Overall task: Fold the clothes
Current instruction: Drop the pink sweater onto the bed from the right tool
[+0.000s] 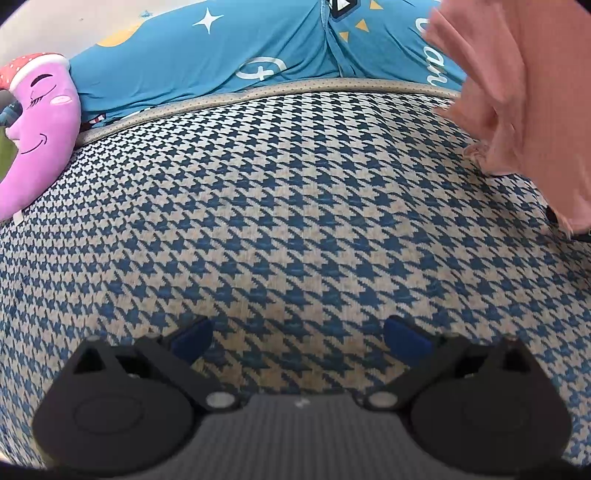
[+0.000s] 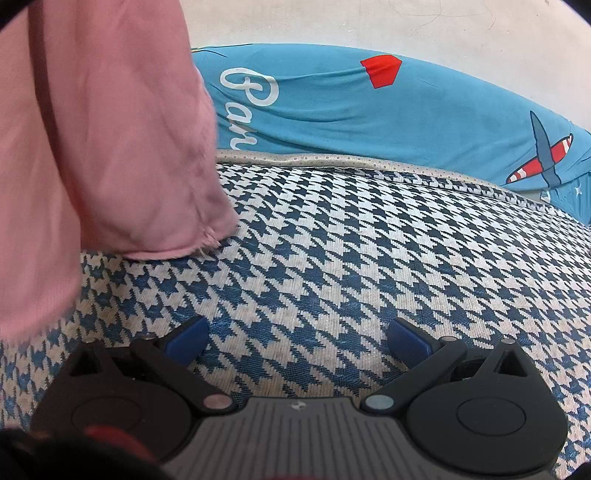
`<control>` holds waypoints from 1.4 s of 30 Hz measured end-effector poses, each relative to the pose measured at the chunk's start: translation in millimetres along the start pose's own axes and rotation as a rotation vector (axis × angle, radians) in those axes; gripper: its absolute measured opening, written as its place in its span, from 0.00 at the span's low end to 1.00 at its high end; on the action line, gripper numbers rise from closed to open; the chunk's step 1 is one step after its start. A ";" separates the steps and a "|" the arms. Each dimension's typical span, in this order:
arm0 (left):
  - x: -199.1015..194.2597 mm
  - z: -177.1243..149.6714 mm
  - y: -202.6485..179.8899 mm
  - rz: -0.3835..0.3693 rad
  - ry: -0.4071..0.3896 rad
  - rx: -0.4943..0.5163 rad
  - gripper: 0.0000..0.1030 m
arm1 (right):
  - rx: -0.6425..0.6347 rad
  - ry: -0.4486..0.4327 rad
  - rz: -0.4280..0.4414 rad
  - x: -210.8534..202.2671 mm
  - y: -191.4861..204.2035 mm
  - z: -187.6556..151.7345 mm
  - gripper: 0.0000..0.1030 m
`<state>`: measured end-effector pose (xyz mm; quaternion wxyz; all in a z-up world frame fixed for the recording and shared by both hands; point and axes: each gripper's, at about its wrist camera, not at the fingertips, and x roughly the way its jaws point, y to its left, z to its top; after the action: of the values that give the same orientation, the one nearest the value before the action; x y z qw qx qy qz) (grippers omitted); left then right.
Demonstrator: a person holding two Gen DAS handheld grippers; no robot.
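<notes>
A pink garment (image 1: 524, 96) hangs at the right of the left wrist view, its frayed hem touching the houndstooth cover (image 1: 295, 206). The same pink garment (image 2: 103, 140) fills the left of the right wrist view, its hem resting on the houndstooth cover (image 2: 369, 240). What holds it up is out of frame. My left gripper (image 1: 297, 334) stands open low over the cover, with nothing between its blue pads. My right gripper (image 2: 297, 336) is also open over the cover, just right of the garment's hanging edge, and holds nothing.
A blue printed bolster (image 1: 221, 55) lies along the far edge of the cover, seen again as a blue bolster (image 2: 369, 110) with a plane print. A purple moon plush (image 1: 40, 125) leans at the far left. A pale wall (image 2: 332, 22) stands behind.
</notes>
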<state>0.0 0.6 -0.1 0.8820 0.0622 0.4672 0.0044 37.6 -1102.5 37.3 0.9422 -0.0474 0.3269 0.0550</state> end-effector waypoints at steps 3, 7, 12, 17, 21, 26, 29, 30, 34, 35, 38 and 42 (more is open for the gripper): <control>0.9 -0.3 3.6 0.011 0.008 -0.007 1.00 | 0.000 0.000 0.000 0.0 0.0 0.0 1.00; 2.1 -0.8 8.4 0.026 0.019 -0.017 1.00 | 0.000 0.000 0.000 0.0 0.0 0.0 1.00; 1.7 -1.9 13.7 0.041 0.013 -0.021 1.00 | 0.000 0.000 0.000 0.0 0.0 0.0 1.00; 1.7 -1.7 15.1 0.039 0.013 -0.031 1.00 | 0.001 0.000 0.000 0.0 0.0 0.0 1.00; 2.7 -0.6 14.1 0.039 0.012 -0.035 1.00 | 0.000 0.000 0.000 0.0 0.0 0.0 1.00; 2.8 2.0 12.2 0.043 -0.003 -0.028 1.00 | 0.001 0.000 0.000 0.0 0.0 -0.1 1.00; 1.5 2.0 8.9 0.043 -0.009 -0.023 1.00 | 0.001 0.000 0.000 -0.1 0.0 -0.1 1.00; 0.5 1.5 6.9 0.042 -0.010 -0.022 1.00 | 0.001 0.000 0.000 -0.1 0.0 -0.1 1.00; -6.4 -2.2 -9.7 0.039 -0.010 -0.015 1.00 | 0.001 0.000 0.000 -0.1 0.0 -0.1 1.00; -9.4 -3.4 -16.2 0.039 -0.009 -0.014 1.00 | 0.001 0.000 0.000 -0.1 0.0 -0.1 1.00; -15.4 -5.0 -36.6 0.038 -0.005 -0.009 1.00 | 0.001 0.000 0.000 -0.1 0.0 -0.1 1.00; -20.6 -5.0 -62.8 0.035 -0.002 -0.007 1.00 | 0.001 0.000 0.000 -0.1 0.0 -0.1 1.00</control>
<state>-18.8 -62.6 6.9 0.8824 0.0671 0.4653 0.0216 37.4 -1102.5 37.2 0.9422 -0.0471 0.3270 0.0551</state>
